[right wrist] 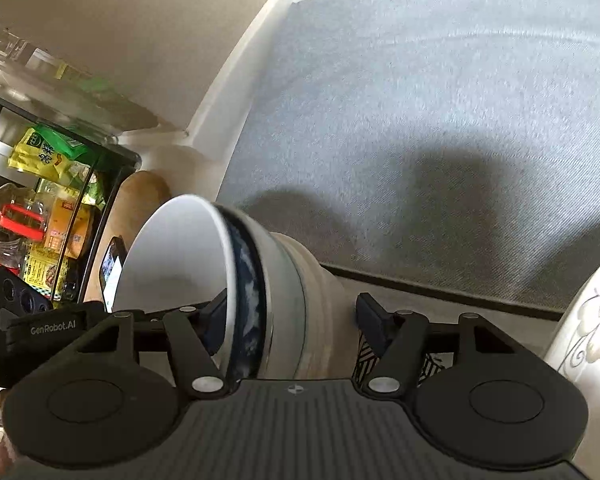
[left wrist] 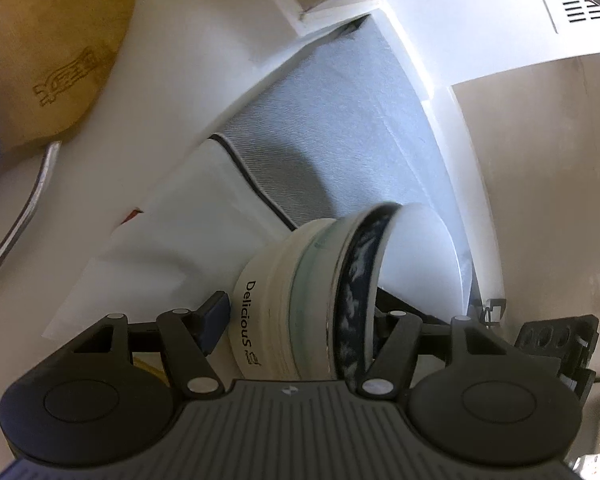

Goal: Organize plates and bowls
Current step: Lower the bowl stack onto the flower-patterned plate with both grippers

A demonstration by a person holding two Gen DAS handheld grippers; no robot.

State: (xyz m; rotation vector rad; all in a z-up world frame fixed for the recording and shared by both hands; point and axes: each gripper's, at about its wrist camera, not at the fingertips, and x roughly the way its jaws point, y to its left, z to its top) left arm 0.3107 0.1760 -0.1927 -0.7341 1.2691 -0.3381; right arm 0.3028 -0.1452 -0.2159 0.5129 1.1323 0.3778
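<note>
A stack of nested bowls (left wrist: 300, 304) hangs between both grippers, above a blue-grey shelf liner (left wrist: 332, 128). The top bowl is white inside with a dark blue patterned rim; a lower cream bowl reads "Delicious". My left gripper (left wrist: 296, 316) spans the stack, one finger under its base and one inside the top bowl. In the right wrist view the same stack (right wrist: 268, 292) sits between my right gripper's (right wrist: 292, 316) fingers, one inside the top bowl (right wrist: 216, 312), one at the base side (right wrist: 370, 318).
A wooden board (left wrist: 52, 48) and a metal rim (left wrist: 24, 216) lie at the left. White cabinet walls (left wrist: 416, 12) frame the liner. A rack of packets and bottles (right wrist: 40, 208), a phone (right wrist: 110, 272) and a floral white dish (right wrist: 592, 312) flank the right wrist view.
</note>
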